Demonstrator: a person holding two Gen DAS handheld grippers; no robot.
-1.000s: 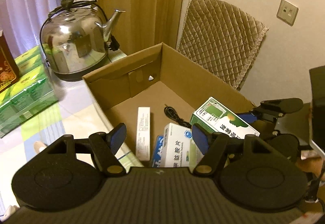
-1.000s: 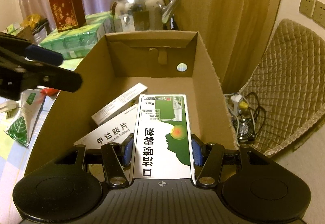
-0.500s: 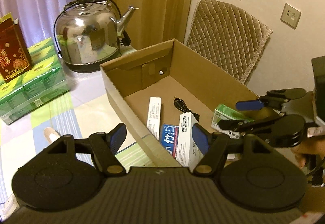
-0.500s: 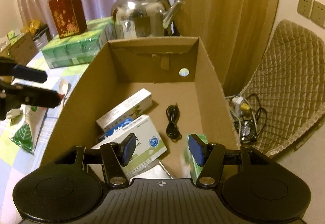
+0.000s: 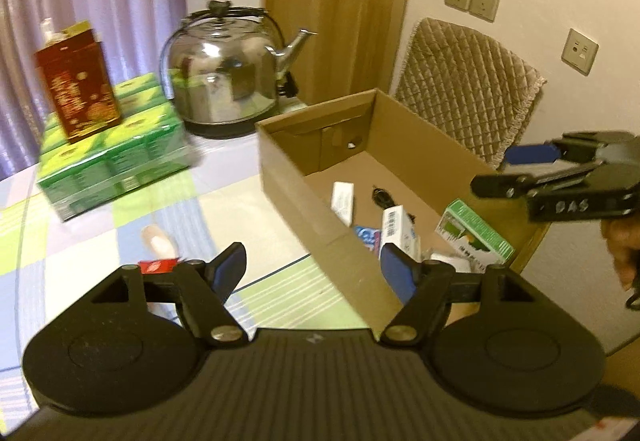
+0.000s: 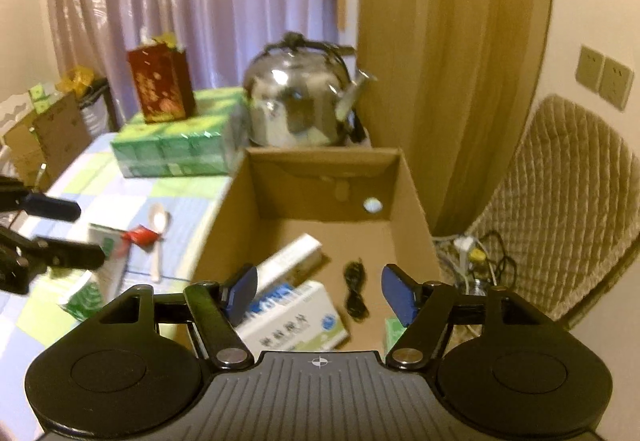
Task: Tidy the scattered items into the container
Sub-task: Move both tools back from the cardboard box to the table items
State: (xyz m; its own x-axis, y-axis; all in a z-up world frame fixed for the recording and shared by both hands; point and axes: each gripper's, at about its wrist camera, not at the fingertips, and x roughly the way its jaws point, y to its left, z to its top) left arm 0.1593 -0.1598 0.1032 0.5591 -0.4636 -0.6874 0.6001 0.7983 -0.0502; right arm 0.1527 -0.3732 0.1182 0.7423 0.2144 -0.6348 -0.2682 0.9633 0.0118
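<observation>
The open cardboard box point(image 5: 316, 237) point(image 6: 320, 181) holds a green medicine box point(image 5: 476, 233) point(image 6: 394, 329), a long white box point(image 5: 344, 197) point(image 6: 292, 261), a white-and-blue box point(image 6: 292, 317) and a black cable point(image 6: 356, 289). My right gripper point(image 6: 320, 291) point(image 5: 520, 169) hovers open and empty over the box's near end. My left gripper point(image 5: 314, 269) point(image 6: 72, 233) is open and empty above the tablecloth, left of the box. On the cloth lie a spoon point(image 6: 158, 237) point(image 5: 158, 241), a red packet point(image 6: 140, 235) point(image 5: 158, 265) and a green leaf-print packet point(image 6: 88, 293).
A steel kettle point(image 5: 228, 81) point(image 6: 300, 109) stands behind the box. Green tissue packs point(image 5: 112, 149) point(image 6: 180, 149) carry a red carton point(image 5: 74, 81) point(image 6: 160, 85). A quilted chair back point(image 5: 464, 81) is to the right of the box, with cables on the floor point(image 6: 476, 257).
My right gripper opened and let the green medicine box drop into the cardboard box, then drew back and up. My left gripper pulled back and left, off the box and over the tablecloth.
</observation>
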